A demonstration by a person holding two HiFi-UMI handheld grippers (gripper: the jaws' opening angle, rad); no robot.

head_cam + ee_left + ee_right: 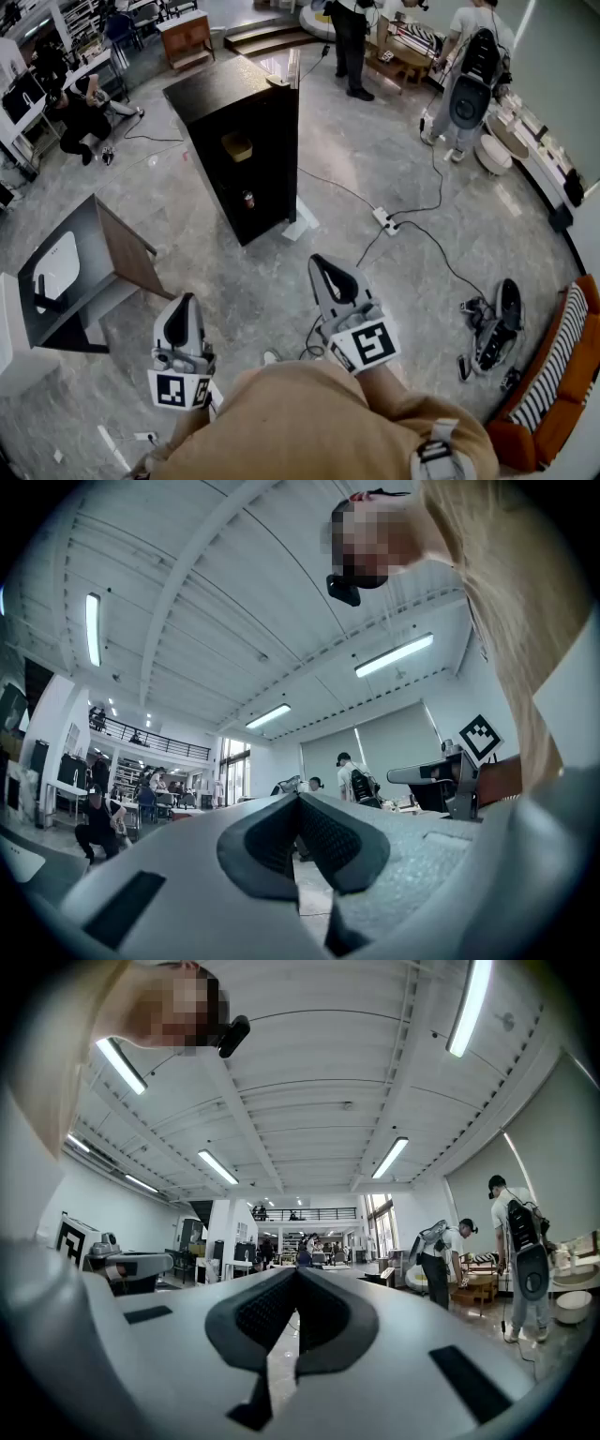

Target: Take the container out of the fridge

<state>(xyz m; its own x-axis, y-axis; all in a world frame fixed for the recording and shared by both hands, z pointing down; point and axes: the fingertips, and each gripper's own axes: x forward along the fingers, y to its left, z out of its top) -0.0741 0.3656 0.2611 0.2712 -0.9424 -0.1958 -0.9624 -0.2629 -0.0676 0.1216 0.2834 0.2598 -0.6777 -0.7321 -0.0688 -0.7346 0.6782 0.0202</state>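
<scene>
Container point(236, 146) on shelf, black fridge point(277, 141); grey marble floor point(375, 309); orange sofa point(562, 375) nearby.

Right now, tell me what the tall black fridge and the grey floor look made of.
Tall black fridge: dark panels with a satin sheen, probably coated metal or laminate. Grey floor: polished stone-look tile, judging by veining and glare.

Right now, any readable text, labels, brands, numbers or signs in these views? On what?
No readable words, numbers or brands in any view.
On the left gripper: a square black-and-white marker pattern on its cube, no letters.
On the right gripper: the same kind of marker, no letters.
In the fridge, the small red item: any label is too small to read.
</scene>
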